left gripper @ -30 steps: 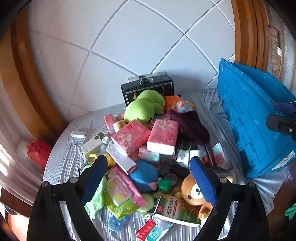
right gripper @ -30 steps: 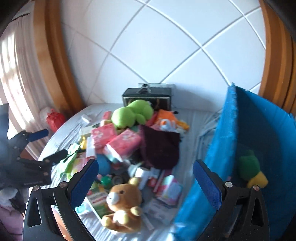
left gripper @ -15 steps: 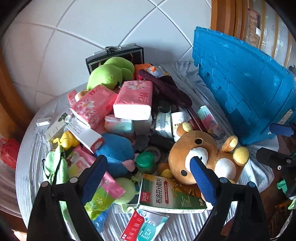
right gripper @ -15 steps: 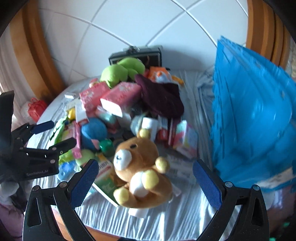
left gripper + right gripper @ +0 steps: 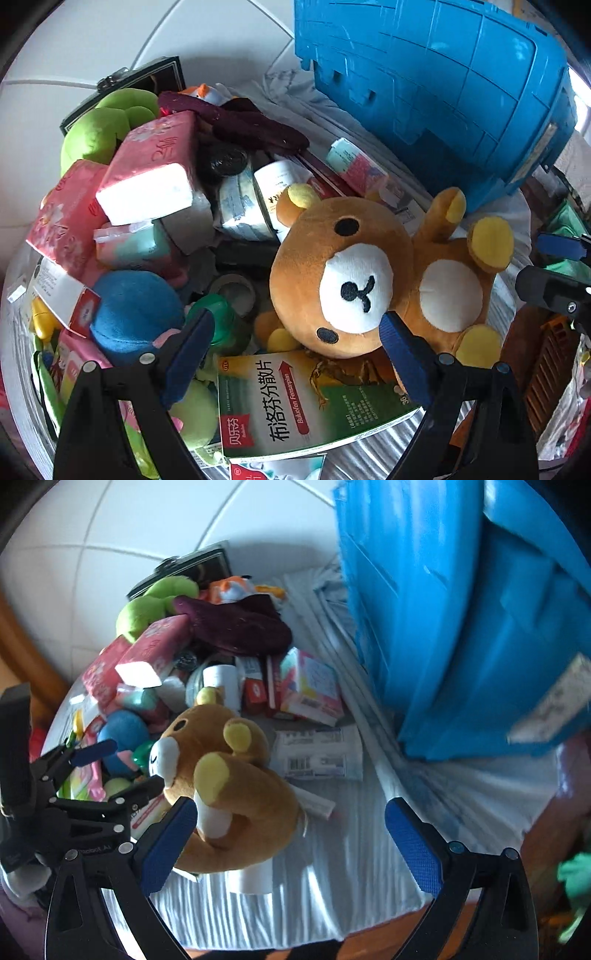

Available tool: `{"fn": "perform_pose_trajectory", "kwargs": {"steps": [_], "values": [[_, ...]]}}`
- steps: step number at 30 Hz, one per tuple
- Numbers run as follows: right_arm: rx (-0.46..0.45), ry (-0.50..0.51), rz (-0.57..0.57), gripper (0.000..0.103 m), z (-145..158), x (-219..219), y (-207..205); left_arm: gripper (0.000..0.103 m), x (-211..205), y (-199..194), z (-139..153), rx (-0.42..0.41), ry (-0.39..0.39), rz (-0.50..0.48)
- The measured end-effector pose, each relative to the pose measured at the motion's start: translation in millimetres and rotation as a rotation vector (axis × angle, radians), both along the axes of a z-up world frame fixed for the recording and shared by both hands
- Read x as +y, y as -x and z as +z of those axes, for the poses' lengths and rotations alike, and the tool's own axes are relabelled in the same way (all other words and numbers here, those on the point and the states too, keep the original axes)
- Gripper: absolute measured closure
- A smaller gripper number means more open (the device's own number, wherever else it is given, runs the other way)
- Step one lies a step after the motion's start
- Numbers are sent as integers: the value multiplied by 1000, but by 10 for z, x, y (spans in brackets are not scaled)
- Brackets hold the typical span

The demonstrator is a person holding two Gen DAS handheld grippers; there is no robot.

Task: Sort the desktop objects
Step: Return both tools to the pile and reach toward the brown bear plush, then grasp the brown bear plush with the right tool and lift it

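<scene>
A brown teddy bear [image 5: 373, 273] lies on its back at the near edge of a pile of objects; it also shows in the right wrist view [image 5: 225, 786]. My left gripper [image 5: 295, 354] is open, its right finger at the bear's chin, over a green medicine box [image 5: 314, 402]. My right gripper [image 5: 288, 834] is open and empty, its left finger beside the bear's belly. The left gripper also shows in the right wrist view [image 5: 114, 768]. The blue storage bin [image 5: 436, 85] stands at the right.
The pile holds pink tissue packs [image 5: 155, 166], a green plush [image 5: 103, 125], a blue plush ball [image 5: 136, 317], a maroon cloth [image 5: 243, 125], a black box [image 5: 147, 81] and small cartons [image 5: 310, 683]. A striped white cloth [image 5: 369, 849] covers the round table. Tiled wall behind.
Both grippers have moved forward and down toward the teddy bear, which now fills much more of both views. Both stay open.
</scene>
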State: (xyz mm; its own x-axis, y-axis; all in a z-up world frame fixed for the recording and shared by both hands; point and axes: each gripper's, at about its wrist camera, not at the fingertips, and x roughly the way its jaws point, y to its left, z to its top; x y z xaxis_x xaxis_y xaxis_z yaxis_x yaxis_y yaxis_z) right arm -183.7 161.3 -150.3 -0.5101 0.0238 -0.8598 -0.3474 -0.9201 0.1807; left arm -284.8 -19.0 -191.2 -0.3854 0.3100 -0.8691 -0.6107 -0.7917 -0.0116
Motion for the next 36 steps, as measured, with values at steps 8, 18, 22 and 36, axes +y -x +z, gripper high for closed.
{"fn": "perform_pose_trajectory", "kwargs": {"steps": [8, 18, 22, 36], "values": [[-33, 108, -201, 0, -372, -98, -10, 3, 54, 120, -189, -43, -32, -151], [-71, 163, -280, 0, -608, -97, 162, 1, 376, 258, -386, -115, -59, -320], [-101, 142, -290, 0, -693, -128, 172, 1, 464, 270, -477, -131, -51, -334], [-27, 63, -222, 30, -644, -168, 163, 10, 467, 206, -367, -75, -82, -341]]}}
